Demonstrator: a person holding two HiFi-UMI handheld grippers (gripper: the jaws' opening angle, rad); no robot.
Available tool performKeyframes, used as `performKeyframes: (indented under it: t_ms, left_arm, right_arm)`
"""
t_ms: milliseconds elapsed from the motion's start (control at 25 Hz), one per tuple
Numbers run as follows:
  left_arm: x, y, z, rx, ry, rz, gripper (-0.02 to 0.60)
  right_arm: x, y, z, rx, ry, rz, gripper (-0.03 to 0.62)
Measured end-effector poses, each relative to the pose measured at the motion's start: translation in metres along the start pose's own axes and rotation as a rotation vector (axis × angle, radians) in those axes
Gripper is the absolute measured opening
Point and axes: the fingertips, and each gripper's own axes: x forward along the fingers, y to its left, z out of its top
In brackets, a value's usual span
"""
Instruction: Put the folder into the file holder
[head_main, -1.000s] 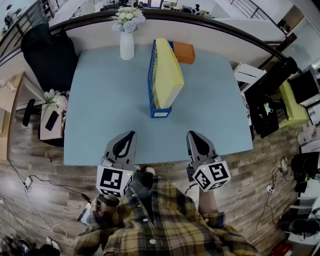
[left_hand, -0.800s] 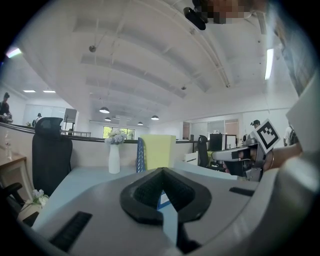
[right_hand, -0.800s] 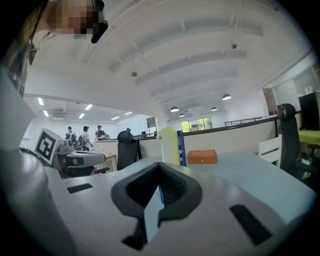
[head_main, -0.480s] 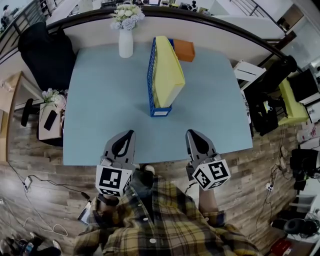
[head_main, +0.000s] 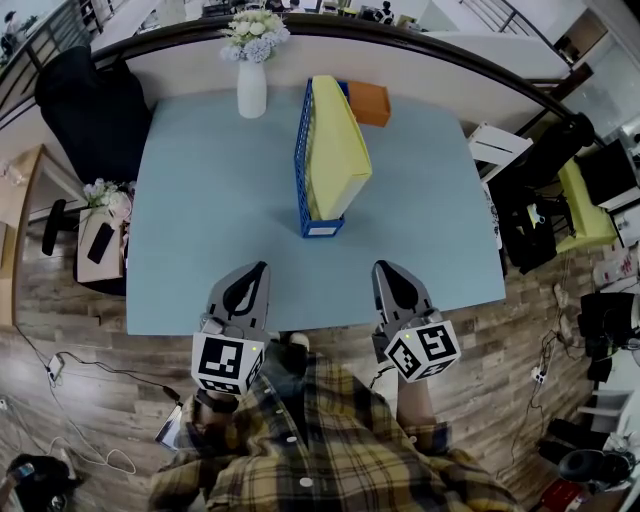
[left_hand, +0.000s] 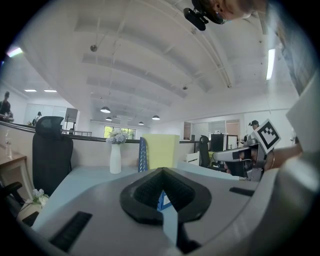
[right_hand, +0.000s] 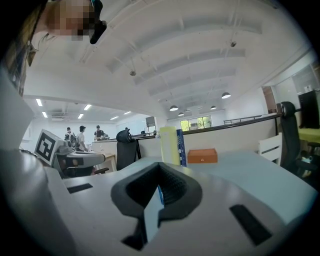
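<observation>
Matt, smooth pale-blue table (head_main: 200, 220); perforated blue file holder (head_main: 302, 160), looks like plastic; yellow folder (head_main: 338, 150) of matt card; glossy white vase (head_main: 252, 92); wood-plank floor (head_main: 70, 300); soft checked cloth shirt (head_main: 320, 450)

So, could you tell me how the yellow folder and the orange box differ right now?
The yellow folder stands on edge inside the blue file holder; the orange box rests directly on the table. The folder is tall and thin, the box low and squat. Both sit right of the vase.
</observation>
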Motion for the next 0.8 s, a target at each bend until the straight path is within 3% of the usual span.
performKeyframes:
  t_ms: [800]
  left_arm:
    - [0.0101,0.0035,-0.0036,-0.017,0.008,-0.03,-0.006]
  right_arm:
    - [0.0087,-0.0083,-0.0032,-0.015,0.021,-0.023,0.001]
